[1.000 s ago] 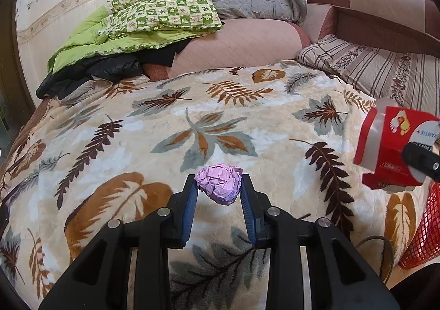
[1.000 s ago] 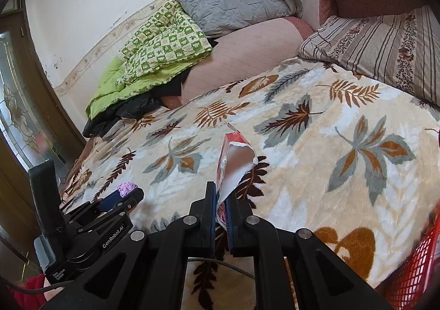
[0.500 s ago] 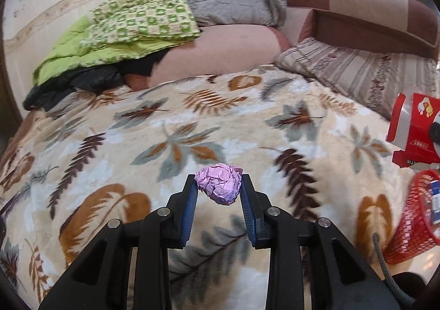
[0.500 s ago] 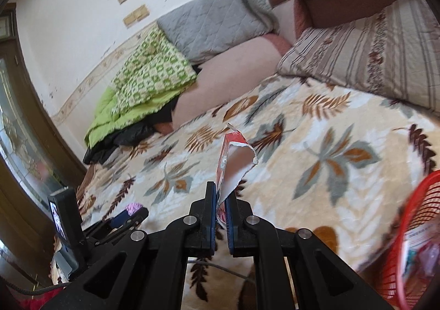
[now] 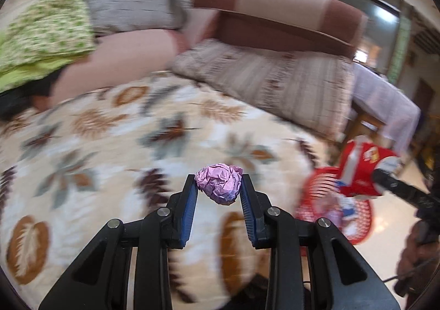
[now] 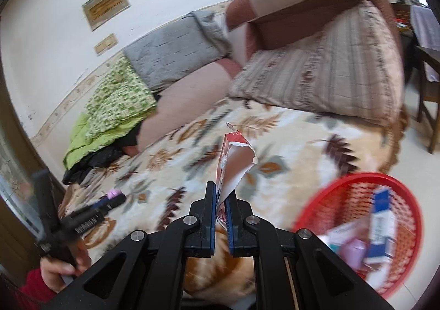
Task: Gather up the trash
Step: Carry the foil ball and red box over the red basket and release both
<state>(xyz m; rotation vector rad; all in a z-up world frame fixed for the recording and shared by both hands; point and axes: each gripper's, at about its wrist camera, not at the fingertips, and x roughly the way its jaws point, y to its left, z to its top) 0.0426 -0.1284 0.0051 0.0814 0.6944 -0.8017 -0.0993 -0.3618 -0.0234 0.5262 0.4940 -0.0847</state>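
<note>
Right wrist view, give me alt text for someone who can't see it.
The right claw is shut on a torn red carton, held upright above a leaf-patterned blanket on a bed. A red mesh basket with boxes already in it sits low at the right. At far left, the left claw grips a crumpled pink paper ball.

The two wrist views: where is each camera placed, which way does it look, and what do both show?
Left wrist: behind the left gripper, shut on the purple paper ball, looking over the bed.
Right wrist: behind the right gripper, shut on the torn red carton; a hand shows lower left.
Shared: bed, red basket, both grippers.
</note>
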